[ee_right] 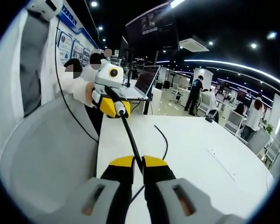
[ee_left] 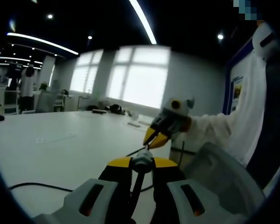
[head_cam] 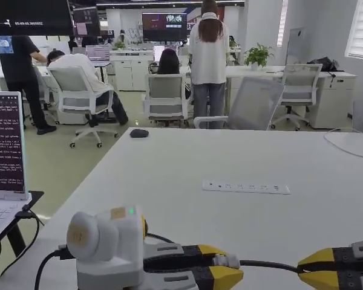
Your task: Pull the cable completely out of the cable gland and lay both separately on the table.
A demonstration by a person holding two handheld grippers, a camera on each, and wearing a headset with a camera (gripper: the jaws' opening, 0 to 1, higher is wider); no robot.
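A small white cable gland [head_cam: 222, 261] sits between the yellow-tipped jaws of my left gripper [head_cam: 233, 266], low in the head view just above the white table [head_cam: 242, 157]. A thin black cable [head_cam: 269, 264] runs out of it to the right, into my right gripper [head_cam: 300, 270], which is shut on it. From the left gripper view, the gland [ee_left: 142, 161] is pinched in my left gripper [ee_left: 141, 164] and the cable [ee_left: 136, 151] leads to the right gripper [ee_left: 150, 138]. From the right gripper view, the cable [ee_right: 129, 135] stretches from my right gripper [ee_right: 138, 163] to the gland [ee_right: 119, 110].
A flat white strip [head_cam: 246, 187] lies mid-table and a dark mouse [head_cam: 139, 133] near the far edge. An open laptop [head_cam: 5, 145] stands at the left. A loose stretch of black cable [ee_right: 163, 140] curves on the table. Office chairs and people are beyond the table.
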